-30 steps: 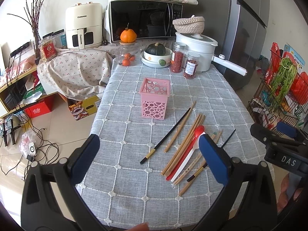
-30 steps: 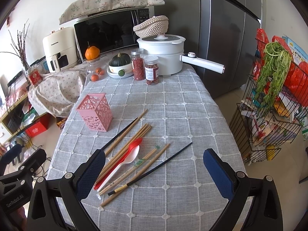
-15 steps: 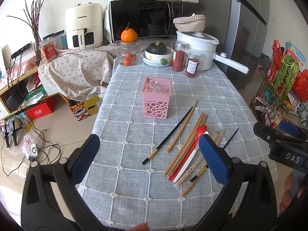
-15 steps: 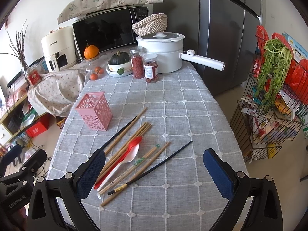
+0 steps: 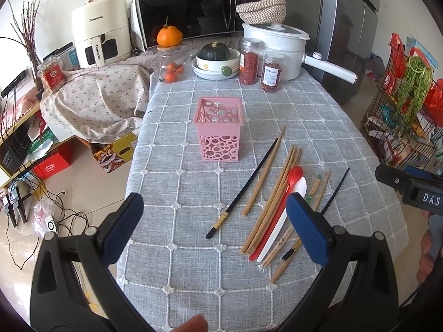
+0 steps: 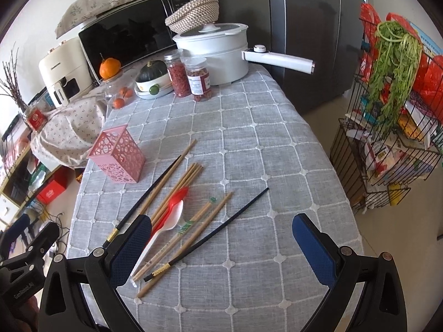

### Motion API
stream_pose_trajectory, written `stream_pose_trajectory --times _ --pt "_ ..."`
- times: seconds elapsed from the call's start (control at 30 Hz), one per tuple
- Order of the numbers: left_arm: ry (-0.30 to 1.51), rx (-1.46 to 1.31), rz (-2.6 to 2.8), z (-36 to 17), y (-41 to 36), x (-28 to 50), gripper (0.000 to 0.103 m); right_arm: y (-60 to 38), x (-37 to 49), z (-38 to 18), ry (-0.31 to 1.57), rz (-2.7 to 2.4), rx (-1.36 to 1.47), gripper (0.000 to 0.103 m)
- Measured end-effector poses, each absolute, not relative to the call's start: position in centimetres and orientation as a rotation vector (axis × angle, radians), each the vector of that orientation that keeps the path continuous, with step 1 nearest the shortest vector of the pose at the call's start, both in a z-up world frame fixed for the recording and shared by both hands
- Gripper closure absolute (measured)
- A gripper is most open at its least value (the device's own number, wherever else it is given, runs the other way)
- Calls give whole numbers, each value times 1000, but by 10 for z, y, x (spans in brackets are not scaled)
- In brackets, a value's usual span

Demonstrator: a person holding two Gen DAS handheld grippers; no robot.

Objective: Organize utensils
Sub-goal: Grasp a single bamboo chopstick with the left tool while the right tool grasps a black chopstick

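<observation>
A pink perforated holder (image 5: pixel 219 132) (image 6: pixel 117 158) stands upright on the grey checked tablecloth (image 5: pixel 171 254). To its right lie several wooden chopsticks (image 5: pixel 274 191) (image 6: pixel 177 188), two black chopsticks (image 5: pixel 243 191) (image 6: pixel 210 235), a red spoon (image 5: pixel 288 191) (image 6: pixel 173 204) and a white spoon (image 5: pixel 279 221) (image 6: pixel 166 228), loosely side by side. My left gripper (image 5: pixel 214 224) hovers open above the near table edge, left of the pile. My right gripper (image 6: pixel 221 244) hangs open over the near ends of the utensils, holding nothing.
At the table's far end stand a white pot (image 5: pixel 274 47) with a long handle, two jars (image 5: pixel 261 66) and a bowl with a squash (image 5: pixel 216 58). A microwave (image 5: pixel 191 8) sits behind. A wire rack (image 6: pixel 393 127) stands right of the table, a fridge (image 6: pixel 310 27) beyond it.
Both grippers have moved forward and lower toward the table, so the holder and utensils look larger. Nothing on the table has shifted; both grippers stay open.
</observation>
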State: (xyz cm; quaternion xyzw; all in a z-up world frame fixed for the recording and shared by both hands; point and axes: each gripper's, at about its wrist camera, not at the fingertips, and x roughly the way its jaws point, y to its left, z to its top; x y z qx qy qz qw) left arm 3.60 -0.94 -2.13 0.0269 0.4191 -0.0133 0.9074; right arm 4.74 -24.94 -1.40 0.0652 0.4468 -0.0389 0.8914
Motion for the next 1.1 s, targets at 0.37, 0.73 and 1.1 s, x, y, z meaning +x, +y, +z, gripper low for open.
stream_pose_trajectory --times 0.37,0.73,1.1 --pt "1064 28 -122 -62 -14 72 1 -288 91 -81 1168 -141 261 18" --pt "1128 -35 -231 -67 -16 79 2 -280 125 -132 1309 -135 329 46" --pt "1146 -50 -345 -65 -17 74 30 -296 121 -133 1274 -154 336 93"
